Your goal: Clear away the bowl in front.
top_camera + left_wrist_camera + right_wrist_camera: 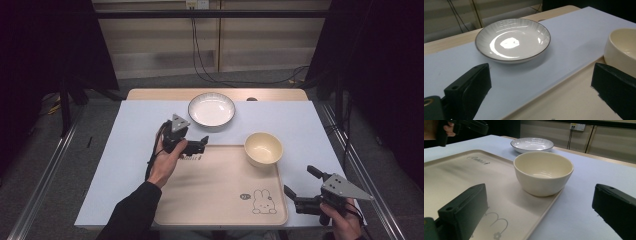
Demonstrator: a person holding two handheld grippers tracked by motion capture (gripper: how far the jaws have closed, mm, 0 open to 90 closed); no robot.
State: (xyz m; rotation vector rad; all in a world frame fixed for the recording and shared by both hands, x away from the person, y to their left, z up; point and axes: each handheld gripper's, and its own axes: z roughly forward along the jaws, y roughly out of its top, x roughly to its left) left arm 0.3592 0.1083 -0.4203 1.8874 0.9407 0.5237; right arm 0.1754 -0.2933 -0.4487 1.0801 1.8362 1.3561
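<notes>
The place looks like a lab or a recording room, not a home. The table (131, 150) is a plain wooden one covered with a pale sheet, and it stands between black curtains (45, 45) that hang on both sides. Metal rails (45, 175) run along the grey floor (150, 81) left and right of the table. Behind it there is a bare beige panel wall with a socket (196, 4), and black cables (205, 70) hang down from it and lie loose on the floor. At the far left something yellow lies on the floor, perhaps more cable; it is too small to tell.
</notes>
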